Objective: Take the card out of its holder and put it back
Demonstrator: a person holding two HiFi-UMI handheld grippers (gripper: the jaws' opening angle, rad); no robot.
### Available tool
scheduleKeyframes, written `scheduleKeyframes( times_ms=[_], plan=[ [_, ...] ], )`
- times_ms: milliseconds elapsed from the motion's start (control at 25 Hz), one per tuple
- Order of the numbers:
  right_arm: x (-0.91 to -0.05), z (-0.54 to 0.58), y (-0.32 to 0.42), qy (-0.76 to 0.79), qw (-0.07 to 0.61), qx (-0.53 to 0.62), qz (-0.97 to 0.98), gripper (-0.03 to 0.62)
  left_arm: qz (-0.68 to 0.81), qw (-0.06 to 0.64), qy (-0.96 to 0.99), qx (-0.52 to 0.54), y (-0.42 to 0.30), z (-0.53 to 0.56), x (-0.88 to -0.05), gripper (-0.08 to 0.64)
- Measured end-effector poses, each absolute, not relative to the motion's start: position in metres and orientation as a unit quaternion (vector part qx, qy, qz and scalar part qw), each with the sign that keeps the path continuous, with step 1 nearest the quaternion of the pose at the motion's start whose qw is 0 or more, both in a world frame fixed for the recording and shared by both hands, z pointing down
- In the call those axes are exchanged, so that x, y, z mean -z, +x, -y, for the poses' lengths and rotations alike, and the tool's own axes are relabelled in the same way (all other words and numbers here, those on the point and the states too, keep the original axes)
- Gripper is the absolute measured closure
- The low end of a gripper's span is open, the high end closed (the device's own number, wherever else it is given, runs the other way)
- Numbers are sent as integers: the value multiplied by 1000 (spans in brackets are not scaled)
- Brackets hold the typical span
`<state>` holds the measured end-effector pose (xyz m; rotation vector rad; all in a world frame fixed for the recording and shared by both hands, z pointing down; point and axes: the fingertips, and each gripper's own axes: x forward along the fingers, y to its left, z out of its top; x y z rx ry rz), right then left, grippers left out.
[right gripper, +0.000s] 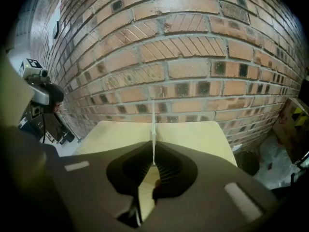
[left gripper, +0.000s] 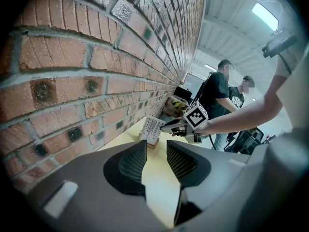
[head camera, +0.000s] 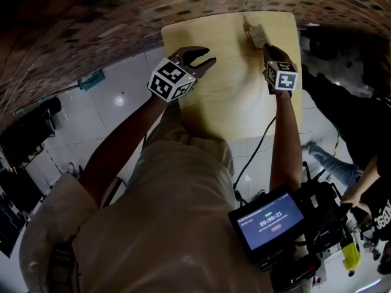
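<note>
Between the jaws of the right gripper (right gripper: 153, 164), the card (right gripper: 153, 124) was pinched edge-on. It was seen as a thin white upright line, with both pads closed narrow on its lower part. From the left gripper view, the card was seen standing directly on top of the small wooden holder (left gripper: 153, 142), its printed face turned outward. Whether its bottom edge was seated in the slot could not be told.

The left gripper (head camera: 200, 58) was held apart from the card, well to the left. Its jaws were spread wide and nothing was between them.

Count: one card, one holder, two grippers, one table (head camera: 238, 108).

The holder was placed near the table's far right corner, close to the brick wall (right gripper: 193, 57) that ran along the far edge. Little room was left behind the card on the wall side. A wide stretch of bare pale tabletop was left between the two grippers and toward the near edge. The left gripper was held over the table's left edge. The right edge of the table was just beside the right gripper.
</note>
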<state>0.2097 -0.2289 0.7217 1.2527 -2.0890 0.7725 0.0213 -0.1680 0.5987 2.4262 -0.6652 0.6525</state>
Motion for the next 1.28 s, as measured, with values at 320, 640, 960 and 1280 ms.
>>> scheduleKeyframes(
  times_ms=[320, 640, 960, 1280],
  plan=[
    [-731, 227, 207, 473, 291, -300, 776, 580, 247, 270, 898, -244, 16, 164, -600, 411],
    [-736, 228, 208, 484, 282, -310, 768, 578, 243, 274, 897, -248, 10, 159, -606, 411],
    [-740, 226, 207, 490, 311, -295, 759, 461, 236, 269, 899, -254, 9, 154, -603, 410],
    [-691, 191, 239, 562, 231, -292, 739, 383, 221, 252, 905, -260, 16, 147, -592, 410]
  ],
)
